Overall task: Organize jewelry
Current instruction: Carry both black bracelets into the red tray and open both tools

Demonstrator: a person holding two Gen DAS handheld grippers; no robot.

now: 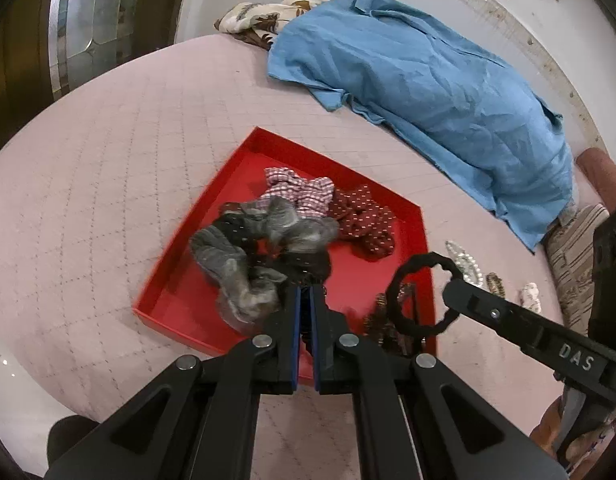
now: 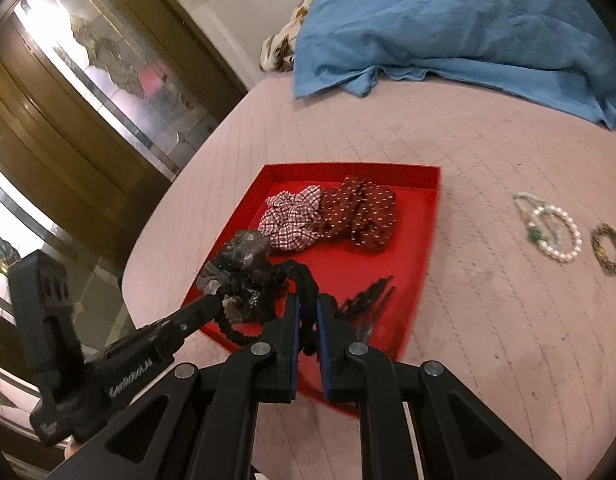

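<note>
Reading "DAS" on right gripper (image 1: 452, 292)

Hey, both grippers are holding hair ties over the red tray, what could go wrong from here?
1. The left gripper pinches the grey scrunchie by one edge, with most of it hanging loose; it may slip out or drag the checked scrunchie along.
2. The right gripper holds the black band right beside the grey scrunchie; the two could snag on each other.
3. The grippers are close together over the tray and might collide.
</note>
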